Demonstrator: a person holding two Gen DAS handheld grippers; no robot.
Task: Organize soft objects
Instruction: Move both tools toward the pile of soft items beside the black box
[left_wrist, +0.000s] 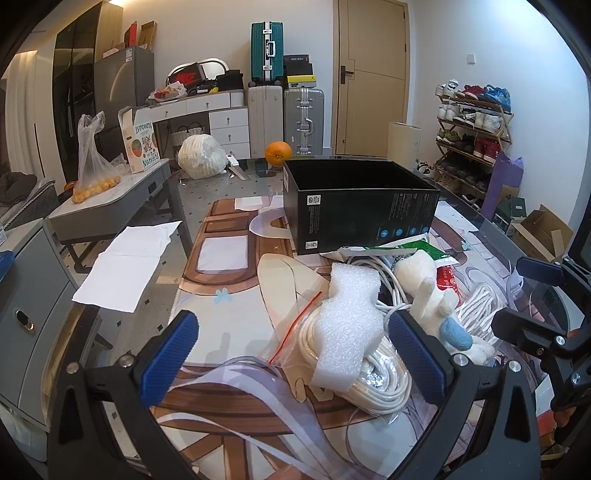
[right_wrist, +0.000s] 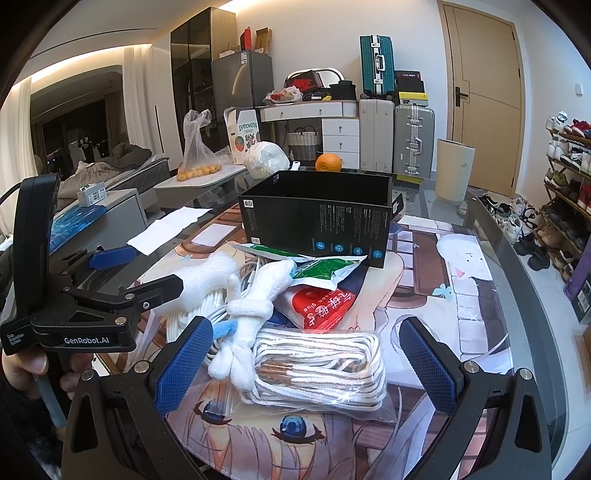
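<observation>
A pile of soft things lies on the glass table in front of an open black box (left_wrist: 354, 206), which also shows in the right wrist view (right_wrist: 317, 218). The pile holds a white foam piece (left_wrist: 351, 317), a white plush toy (left_wrist: 436, 291) (right_wrist: 255, 317), bagged white cord (left_wrist: 373, 384), bagged striped laces (right_wrist: 317, 365), and red (right_wrist: 325, 304) and green (right_wrist: 317, 267) packets. My left gripper (left_wrist: 295, 358) is open above the foam and cord. My right gripper (right_wrist: 306, 362) is open over the laces. Both are empty.
An orange (left_wrist: 278, 152), a white bundle (left_wrist: 202, 157) and a sheet of white paper (left_wrist: 127, 264) lie on the table. A grey side table (left_wrist: 110, 206) with a bag of small fruit stands at the left. A shoe rack (left_wrist: 476, 136) is at the right.
</observation>
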